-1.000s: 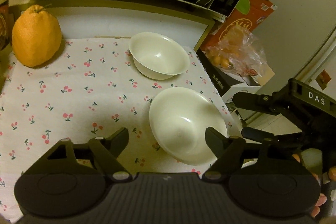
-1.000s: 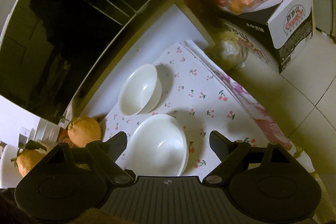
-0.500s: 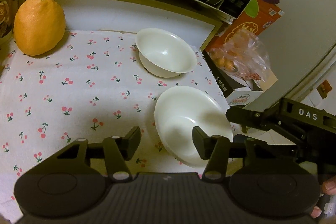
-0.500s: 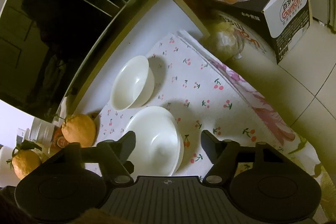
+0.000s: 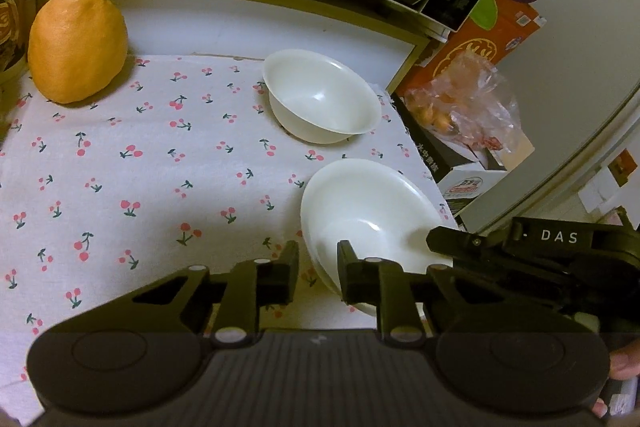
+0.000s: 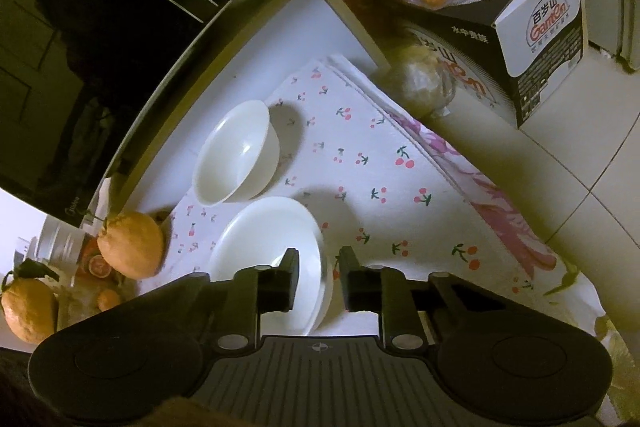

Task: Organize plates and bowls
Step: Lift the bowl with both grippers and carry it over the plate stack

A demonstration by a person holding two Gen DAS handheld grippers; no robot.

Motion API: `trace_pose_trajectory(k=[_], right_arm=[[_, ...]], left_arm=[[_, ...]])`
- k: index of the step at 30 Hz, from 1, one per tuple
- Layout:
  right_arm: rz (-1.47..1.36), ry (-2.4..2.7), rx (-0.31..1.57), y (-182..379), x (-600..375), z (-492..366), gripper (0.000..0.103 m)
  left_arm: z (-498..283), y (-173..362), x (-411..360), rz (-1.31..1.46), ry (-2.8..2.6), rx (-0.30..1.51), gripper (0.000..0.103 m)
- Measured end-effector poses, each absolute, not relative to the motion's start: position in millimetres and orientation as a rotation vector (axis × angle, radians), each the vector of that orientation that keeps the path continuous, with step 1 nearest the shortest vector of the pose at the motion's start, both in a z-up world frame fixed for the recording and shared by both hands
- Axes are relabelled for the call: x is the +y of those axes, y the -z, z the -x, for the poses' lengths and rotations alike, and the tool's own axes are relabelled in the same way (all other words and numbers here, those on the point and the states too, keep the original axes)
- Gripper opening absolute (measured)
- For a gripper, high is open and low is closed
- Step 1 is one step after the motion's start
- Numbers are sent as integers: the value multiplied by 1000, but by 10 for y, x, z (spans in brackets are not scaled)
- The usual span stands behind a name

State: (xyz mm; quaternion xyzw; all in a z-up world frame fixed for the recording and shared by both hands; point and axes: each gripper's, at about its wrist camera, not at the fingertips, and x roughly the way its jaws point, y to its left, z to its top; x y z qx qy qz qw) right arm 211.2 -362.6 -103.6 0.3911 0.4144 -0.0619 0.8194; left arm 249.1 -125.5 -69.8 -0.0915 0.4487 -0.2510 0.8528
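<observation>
The plate (image 5: 372,215) sits at the tabletop's right edge, the bowl (image 5: 320,95) just behind it. Each tool pinches the plate's rim: the left tool (image 5: 318,267) on its near-left side, the right tool (image 6: 318,277) on its right side.
</observation>
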Motion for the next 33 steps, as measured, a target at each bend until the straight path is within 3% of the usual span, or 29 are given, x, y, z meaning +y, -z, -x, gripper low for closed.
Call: trace_pose_trajectory(k=[6,33], right_arm=[[-827,116,875,1018,-3616,-2107,12],[-748,106,839,566,-3567,-1845,13]], left_arm=[[-2464,678,-1259,187,538,935,14],[-2060,265,-1383,94,531,853,14]])
